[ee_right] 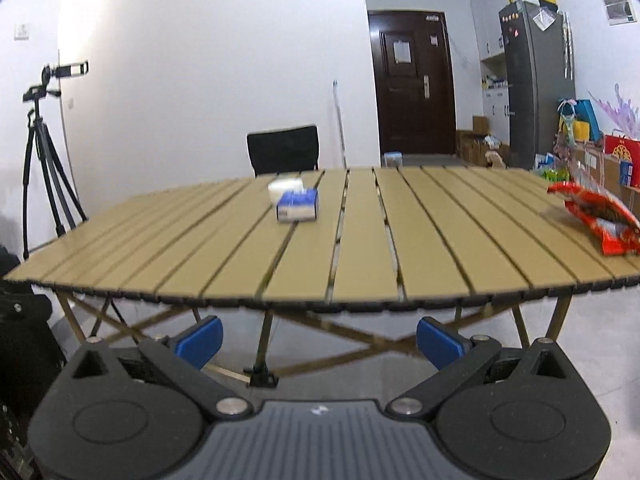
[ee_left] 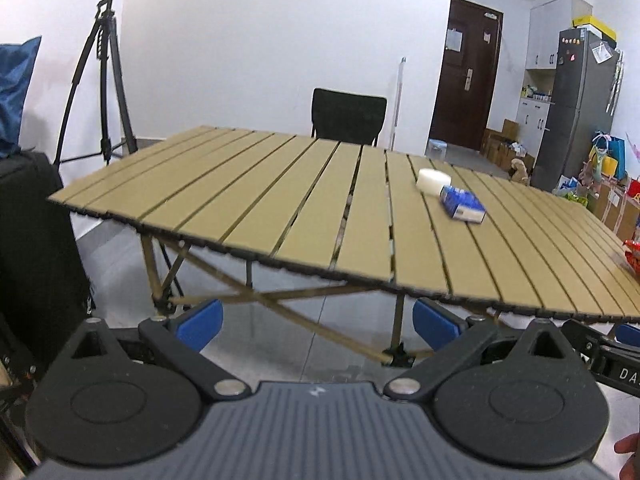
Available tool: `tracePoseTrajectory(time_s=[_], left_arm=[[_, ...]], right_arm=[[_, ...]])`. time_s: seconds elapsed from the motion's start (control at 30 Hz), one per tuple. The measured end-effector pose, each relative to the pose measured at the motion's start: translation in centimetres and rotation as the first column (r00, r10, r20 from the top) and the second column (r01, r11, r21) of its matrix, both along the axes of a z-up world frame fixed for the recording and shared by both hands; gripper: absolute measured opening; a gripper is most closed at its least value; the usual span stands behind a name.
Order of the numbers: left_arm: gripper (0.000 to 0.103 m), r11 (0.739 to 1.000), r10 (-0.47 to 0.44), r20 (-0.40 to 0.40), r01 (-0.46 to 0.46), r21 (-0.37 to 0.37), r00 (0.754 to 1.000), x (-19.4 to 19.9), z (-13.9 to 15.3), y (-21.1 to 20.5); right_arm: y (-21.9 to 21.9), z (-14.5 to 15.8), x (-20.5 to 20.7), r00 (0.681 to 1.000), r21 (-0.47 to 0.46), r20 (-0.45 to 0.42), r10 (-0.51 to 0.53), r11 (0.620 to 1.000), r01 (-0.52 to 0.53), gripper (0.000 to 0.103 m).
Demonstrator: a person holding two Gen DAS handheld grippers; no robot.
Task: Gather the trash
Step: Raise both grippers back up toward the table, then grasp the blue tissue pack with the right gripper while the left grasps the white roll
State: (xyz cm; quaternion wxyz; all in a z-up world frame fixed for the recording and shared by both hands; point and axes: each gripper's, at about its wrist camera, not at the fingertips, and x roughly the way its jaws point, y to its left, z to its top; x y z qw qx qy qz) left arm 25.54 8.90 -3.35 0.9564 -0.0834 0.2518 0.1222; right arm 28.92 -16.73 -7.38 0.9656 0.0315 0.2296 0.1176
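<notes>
The slatted table (ee_right: 360,240) fills the middle of both views, its near edge a dark scalloped strip with folding legs crossing beneath it. Most of its top is bare: wide open slats run from the near edge back to the black chair (ee_right: 283,150) at the far side.

The trash sits on the table. A blue and white box (ee_right: 298,205) lies toward the far side, in front of the chair, with a white round object (ee_right: 285,187) touching or just behind it; blur makes it hard to say which. A red snack bag (ee_right: 600,220) lies at the table's right end, near the edge, its mouth open and its print too smeared to read. In the left wrist view only a red sliver of this bag (ee_left: 633,254) shows, cut off by the frame.

Both grippers hang below and in front of the table's near edge, over the floor. The left gripper (ee_left: 318,326) has its jaws wide apart, holding nothing and touching nothing. The right gripper (ee_right: 319,342) is the same: jaws spread wide, empty, clear of the table.

A tripod (ee_right: 44,152) with a camera stands left of the table, a dark door (ee_right: 412,84) beyond its far side, and a grey fridge (ee_right: 536,84) right of that door.
</notes>
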Motion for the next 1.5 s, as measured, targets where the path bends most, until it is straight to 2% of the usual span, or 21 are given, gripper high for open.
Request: tracePoseTrajectory(time_s=[0.27,0.7,1.03,1.5], left_arm=[[0.103,1.000,0.001,0.047,-0.001,0.013,0.999,3.6,1.9,-0.6],[0.103,0.999,-0.018,0.068,0.016,0.029,0.998,10.6,3.6,-1.0],[0.103,0.999,-0.023,0.039,0.021,0.050,0.999,16.2,3.6,-0.6],[0.103,0.999,0.035,-0.021,-0.035,0.004,0.999,22.9,2.3,2.6]], right_arm=[[-0.5,1.8,3.0,0.999,0.018,0.037,0.012,1.000,-0.012,0.103],[-0.2,3.2,9.4,0.999,0.020,0.054,0.003,1.000,-0.004,0.103],[0.7,3.8,14.4,0.999,0.027,0.035,0.020,0.999,-0.020,0.103],[3.8,3.1,22.8,0.998,0.075,-0.032,0.050,0.996,-0.048,0.103]])
